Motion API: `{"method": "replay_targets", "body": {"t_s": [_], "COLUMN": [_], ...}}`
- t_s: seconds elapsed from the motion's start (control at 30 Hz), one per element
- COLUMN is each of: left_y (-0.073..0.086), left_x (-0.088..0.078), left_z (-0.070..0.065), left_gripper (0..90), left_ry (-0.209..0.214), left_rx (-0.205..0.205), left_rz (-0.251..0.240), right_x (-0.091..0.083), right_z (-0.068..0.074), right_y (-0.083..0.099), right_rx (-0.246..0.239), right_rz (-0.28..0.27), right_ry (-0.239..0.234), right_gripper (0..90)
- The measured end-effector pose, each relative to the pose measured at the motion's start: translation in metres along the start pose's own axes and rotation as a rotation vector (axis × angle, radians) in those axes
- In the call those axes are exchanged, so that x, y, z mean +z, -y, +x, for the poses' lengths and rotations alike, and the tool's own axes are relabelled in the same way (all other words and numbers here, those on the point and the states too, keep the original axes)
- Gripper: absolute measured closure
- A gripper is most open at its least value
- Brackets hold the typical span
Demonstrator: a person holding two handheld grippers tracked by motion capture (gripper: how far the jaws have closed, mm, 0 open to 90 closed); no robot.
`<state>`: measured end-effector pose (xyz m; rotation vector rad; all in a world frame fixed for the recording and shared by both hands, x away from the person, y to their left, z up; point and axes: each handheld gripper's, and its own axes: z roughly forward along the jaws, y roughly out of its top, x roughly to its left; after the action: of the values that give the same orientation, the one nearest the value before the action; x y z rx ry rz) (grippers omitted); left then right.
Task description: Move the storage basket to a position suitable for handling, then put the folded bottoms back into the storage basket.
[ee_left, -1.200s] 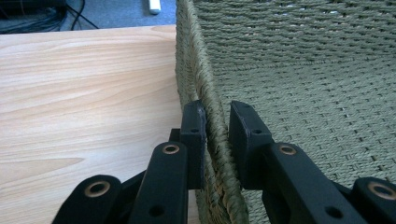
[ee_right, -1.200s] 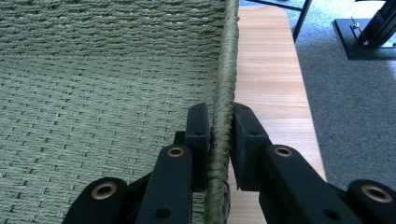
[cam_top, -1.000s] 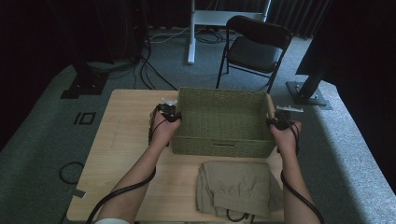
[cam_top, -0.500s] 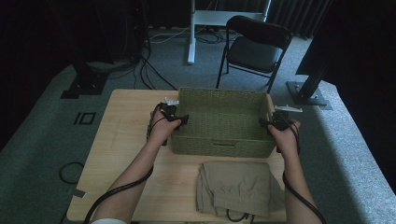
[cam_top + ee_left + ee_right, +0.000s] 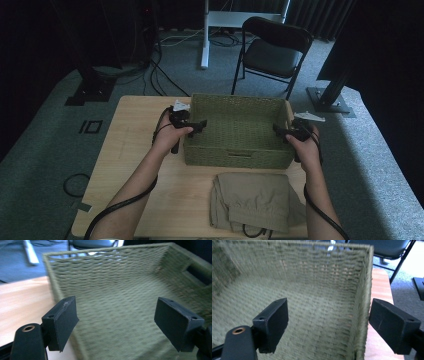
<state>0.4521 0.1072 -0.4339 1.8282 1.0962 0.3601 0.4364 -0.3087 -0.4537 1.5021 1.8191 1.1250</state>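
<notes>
A green woven basket [image 5: 235, 98] stands empty in the middle of the wooden table [image 5: 125, 155]. My left gripper [image 5: 198, 125] is at its left wall and my right gripper [image 5: 278, 131] at its right wall. Both sets of jaws have just been opening. In the left gripper view the left gripper [image 5: 116, 323] stands open astride the basket wall [image 5: 56, 287], which runs close by one pad. In the right gripper view the right gripper [image 5: 329, 326] is open too, with the basket wall [image 5: 363, 305] between its pads and untouched. A folded khaki garment [image 5: 255, 200] lies in front of the basket.
A black folding chair [image 5: 272, 50] and a white desk leg [image 5: 205, 35] stand beyond the table's far edge. Black stand bases [image 5: 87, 92] and cables lie on the grey carpet to the left. A black base plate [image 5: 327, 100] sits at the right.
Both grippers have opened and let go of the basket's side walls. The basket and the hands have stayed where they were.
</notes>
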Motion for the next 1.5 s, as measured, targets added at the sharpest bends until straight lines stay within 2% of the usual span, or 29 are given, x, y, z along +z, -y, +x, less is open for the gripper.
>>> {"method": "replay_targets", "body": {"t_s": [0.07,0.13,0.17,0.2,0.23,0.33,0.43,0.5,0.67,0.77,0.9,0.97,1.0,1.03,1.07,1.33,1.5], "left_y": [0.000,0.000,0.000,-0.001,-0.002,0.000,0.003,0.006,0.010,0.013,0.016,0.019,0.020,0.022,0.023,0.036,0.046], "left_x": [-0.004,-0.009,-0.012,-0.016,-0.019,-0.027,-0.033,-0.036,-0.044,-0.048,-0.050,-0.051,-0.051,-0.052,-0.052,-0.054,-0.054], "left_z": [0.002,0.004,0.004,0.005,0.005,0.002,-0.003,-0.007,-0.021,-0.032,-0.044,-0.050,-0.053,-0.055,-0.057,-0.070,-0.076], "left_gripper": [19.7,19.7,19.8,19.9,20.0,18.2,18.1,18.1,18.2,18.2,18.2,18.2,18.2,18.2,18.2,18.2,18.2], "left_ry": [-0.006,-0.023,-0.026,-0.018,-0.006,-0.031,-0.011,0.005,0.049,0.083,0.107,0.123,0.130,0.137,0.142,0.184,0.203], "left_rx": [0.027,0.058,0.045,0.013,0.005,0.095,0.104,0.124,0.152,0.173,0.198,0.208,0.209,0.211,0.213,0.215,0.227], "left_rz": [-0.005,-0.012,-0.013,-0.029,-0.047,-0.072,-0.077,-0.063,-0.069,-0.075,-0.084,-0.085,-0.085,-0.083,-0.086,-0.087,-0.075], "right_x": [-0.001,-0.002,-0.002,-0.002,-0.003,-0.006,-0.012,-0.018,-0.033,-0.043,-0.055,-0.060,-0.062,-0.065,-0.067,-0.084,-0.096], "right_z": [0.000,0.002,0.003,0.004,0.005,0.006,0.008,0.009,0.010,0.012,0.016,0.017,0.018,0.020,0.020,0.030,0.037], "right_y": [-0.001,-0.001,0.000,0.000,0.000,0.000,0.001,0.002,0.006,0.010,0.014,0.015,0.016,0.017,0.018,0.031,0.041], "right_rx": [0.011,-0.022,-0.045,-0.053,-0.052,-0.062,-0.081,-0.104,-0.115,-0.087,-0.128,-0.099,-0.112,-0.142,-0.151,-0.164,-0.177], "right_rz": [-0.016,-0.011,-0.007,-0.006,-0.010,-0.024,-0.035,-0.032,-0.050,-0.063,-0.107,-0.047,-0.043,-0.062,-0.068,-0.120,-0.146], "right_ry": [-0.006,0.003,0.004,0.002,-0.002,-0.002,-0.005,0.002,-0.007,-0.041,-0.044,-0.052,-0.055,-0.037,-0.028,-0.068,-0.109], "right_gripper": [17.9,16.4,14.9,14.9,15.0,15.0,15.0,14.9,15.0,15.0,15.5,16.0,15.9,15.9,15.9,13.8,13.8]}}
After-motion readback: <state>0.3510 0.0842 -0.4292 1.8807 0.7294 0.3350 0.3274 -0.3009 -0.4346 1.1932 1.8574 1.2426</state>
